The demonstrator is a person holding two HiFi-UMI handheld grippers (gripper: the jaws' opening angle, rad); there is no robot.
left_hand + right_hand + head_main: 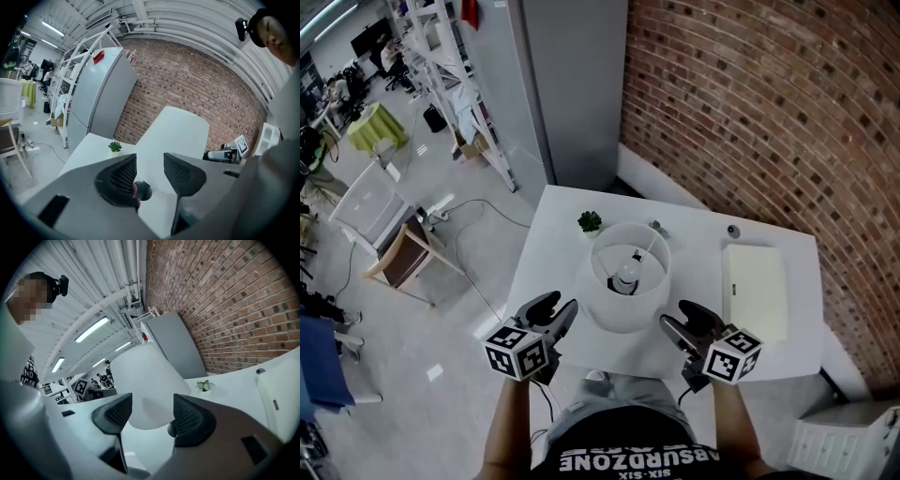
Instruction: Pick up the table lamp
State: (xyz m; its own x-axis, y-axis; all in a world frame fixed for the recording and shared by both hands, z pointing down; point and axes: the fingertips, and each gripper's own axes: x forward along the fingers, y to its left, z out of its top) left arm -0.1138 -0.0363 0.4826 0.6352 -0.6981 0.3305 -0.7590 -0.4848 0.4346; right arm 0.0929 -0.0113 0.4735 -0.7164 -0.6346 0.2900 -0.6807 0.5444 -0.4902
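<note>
The brick wall point(769, 103) and a tall grey cabinet point(572, 84) close off the far side of the scene. In front of them stands the white table point(696, 267), which carries everything that matters. The table lamp point(623, 314) stands upright on it, left of the middle and toward the near edge, and from above its wide white shade hides the stem and base. A flat cream box point(755, 291) lies apart from the lamp on the right. The left gripper point(558, 305) and right gripper point(677, 315) hover at the near edge, one at each side of the shade and close to it without touching. Each gripper view shows the jaws spread with nothing between the pads, and the shade point(178, 136) point(145, 385) rises just ahead. The step in hand looks like the final approach. The shade appears far wider than either opening, so no single jaw pair is likely to span it. The better plan is probably to bring the two grippers in level at matching heights and press evenly on opposite flanks. Otherwise one should drop low enough to find the stem beneath. The shade looks thin, so light pressure and a straight, upright lift seem wise. The small potted plant point(590, 222) sits just behind the lamp, so nothing should push the lamp backward.
</note>
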